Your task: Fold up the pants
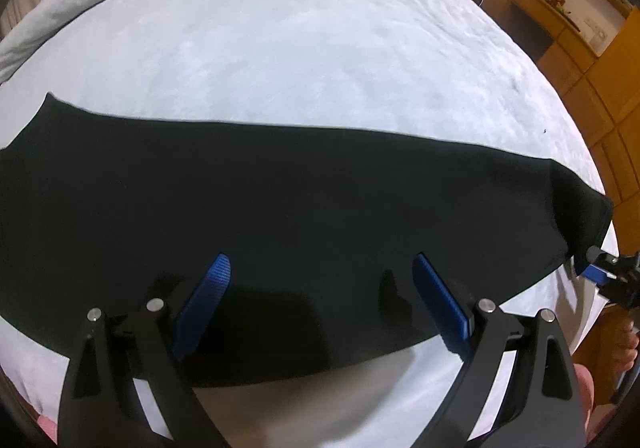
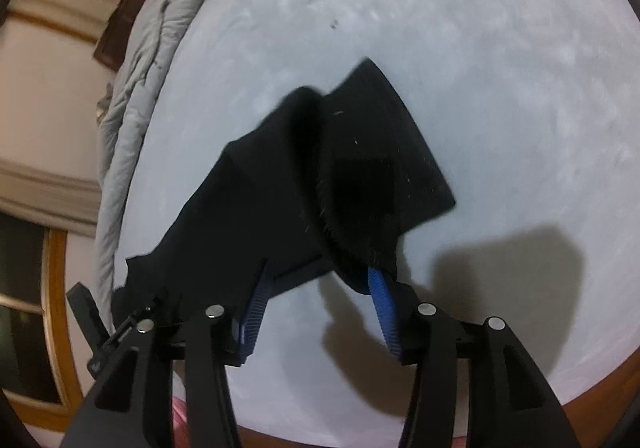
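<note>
The black fabric pants lay along the near edge of the pale grey bed, both hand-held grippers open and empty, so the right end's loose bunched fold risked setting crooked.

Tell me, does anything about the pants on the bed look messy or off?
Yes. In the right wrist view the black pants are bunched into a raised ridge at the end by the right gripper, not lying flat on the bed.
</note>
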